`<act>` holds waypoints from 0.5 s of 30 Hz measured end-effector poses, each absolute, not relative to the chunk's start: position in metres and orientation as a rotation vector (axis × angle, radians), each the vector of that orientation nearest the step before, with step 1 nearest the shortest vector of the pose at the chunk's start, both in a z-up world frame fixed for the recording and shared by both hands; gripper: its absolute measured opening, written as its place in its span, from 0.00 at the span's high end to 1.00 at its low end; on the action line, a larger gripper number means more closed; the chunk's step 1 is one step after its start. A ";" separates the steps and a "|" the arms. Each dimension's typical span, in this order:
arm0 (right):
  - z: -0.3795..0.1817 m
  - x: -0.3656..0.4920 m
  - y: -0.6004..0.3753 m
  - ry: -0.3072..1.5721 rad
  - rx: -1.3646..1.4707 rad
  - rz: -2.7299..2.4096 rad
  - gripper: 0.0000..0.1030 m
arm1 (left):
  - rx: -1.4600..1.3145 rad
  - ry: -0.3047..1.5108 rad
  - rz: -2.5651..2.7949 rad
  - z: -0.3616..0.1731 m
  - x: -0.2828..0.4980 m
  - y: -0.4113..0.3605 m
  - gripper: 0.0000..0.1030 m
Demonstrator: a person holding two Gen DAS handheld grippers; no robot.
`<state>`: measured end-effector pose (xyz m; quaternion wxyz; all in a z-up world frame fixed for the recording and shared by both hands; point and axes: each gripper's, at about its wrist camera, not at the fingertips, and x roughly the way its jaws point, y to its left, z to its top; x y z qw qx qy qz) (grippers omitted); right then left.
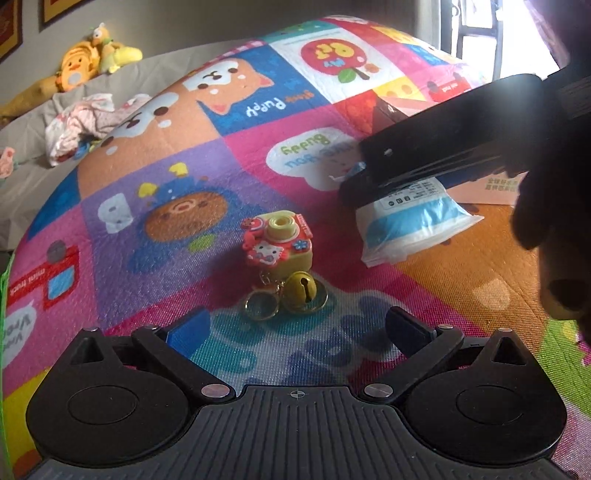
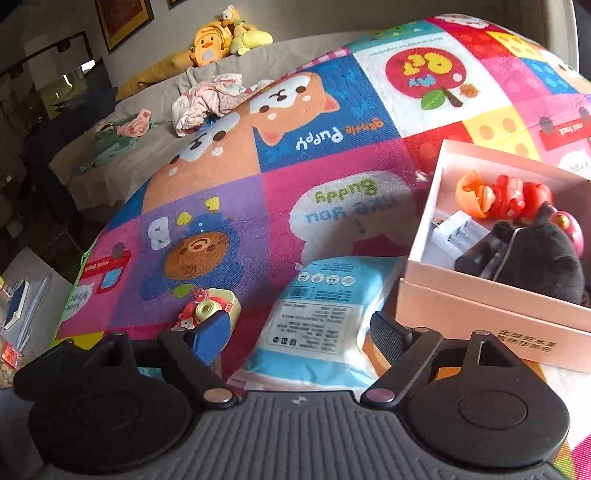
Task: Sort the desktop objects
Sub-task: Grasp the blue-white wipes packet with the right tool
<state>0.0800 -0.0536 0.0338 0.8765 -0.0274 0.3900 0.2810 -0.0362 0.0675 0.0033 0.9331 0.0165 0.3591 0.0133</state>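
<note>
Blue-and-white tissue pack (image 2: 317,317) lies on the colourful cartoon mat (image 2: 229,177), between the wide-spread fingers of the right tool (image 2: 299,332); the pads do not press on it. Just right of it stands a pink box (image 2: 480,310) with red toys and a black plush inside. Left of the pack sits a small toy camera keychain (image 1: 279,242) with a yellow bell, far in front of the left tool (image 1: 295,326), which stands open and empty.

place: home living room | evidence: cartoon play mat (image 1: 229,155) centre; grey sofa (image 2: 147,147), plush toys (image 2: 221,33) upper left; framed pictures (image 2: 123,18)
</note>
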 end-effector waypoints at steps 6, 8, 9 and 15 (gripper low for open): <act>0.016 0.074 -0.044 0.842 -0.166 0.594 0.40 | 0.006 0.738 0.017 0.003 -0.035 0.072 0.00; 0.020 0.063 -0.053 0.844 -0.192 0.624 0.42 | 0.005 0.738 0.017 0.003 -0.035 0.072 0.00; 0.022 0.055 -0.061 0.844 -0.204 0.644 0.42 | 0.003 0.738 0.017 0.002 -0.035 0.073 0.00; 0.033 0.007 -0.118 0.753 -0.328 0.637 0.43 | 0.003 0.738 0.017 0.002 -0.035 0.073 0.00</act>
